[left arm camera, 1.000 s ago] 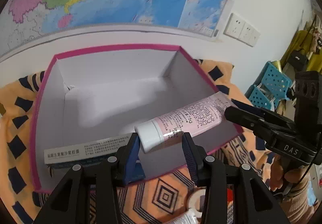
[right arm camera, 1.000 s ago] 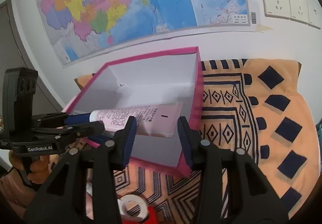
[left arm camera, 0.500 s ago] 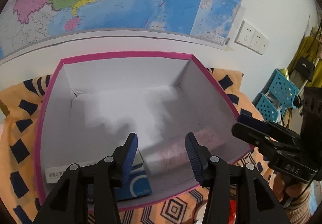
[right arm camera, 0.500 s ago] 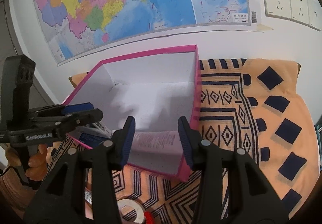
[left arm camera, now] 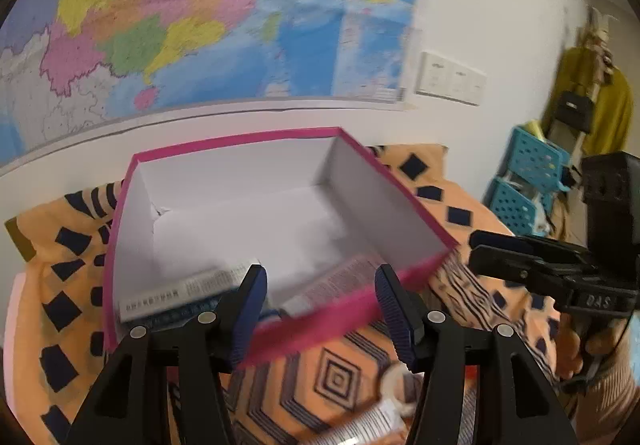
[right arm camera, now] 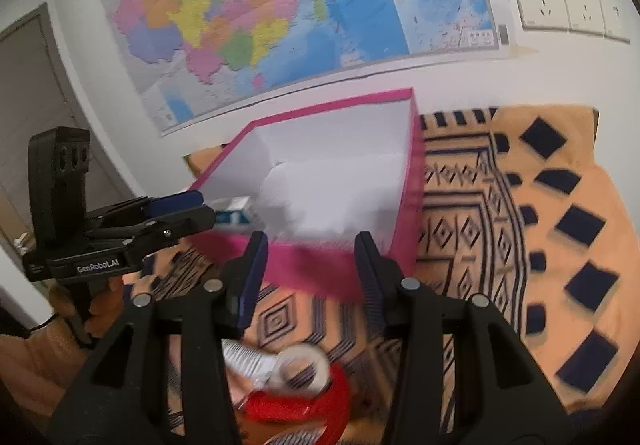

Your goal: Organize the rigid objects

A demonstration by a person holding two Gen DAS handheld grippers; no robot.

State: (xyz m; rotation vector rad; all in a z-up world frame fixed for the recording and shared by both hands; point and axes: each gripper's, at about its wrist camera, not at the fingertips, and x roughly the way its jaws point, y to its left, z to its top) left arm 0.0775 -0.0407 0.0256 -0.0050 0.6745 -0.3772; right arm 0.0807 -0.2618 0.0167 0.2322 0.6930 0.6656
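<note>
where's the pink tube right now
In the left wrist view the pink printed tube lies inside the pink-rimmed cardboard box, by its near wall, right of the white-and-blue carton.

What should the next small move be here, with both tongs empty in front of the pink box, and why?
Probably lower the right tongs toward the tape roll on the patterned cloth. The pink tube already lies inside the pink box, the opening left tongs hold nothing, and loose items remain just below them.
</note>
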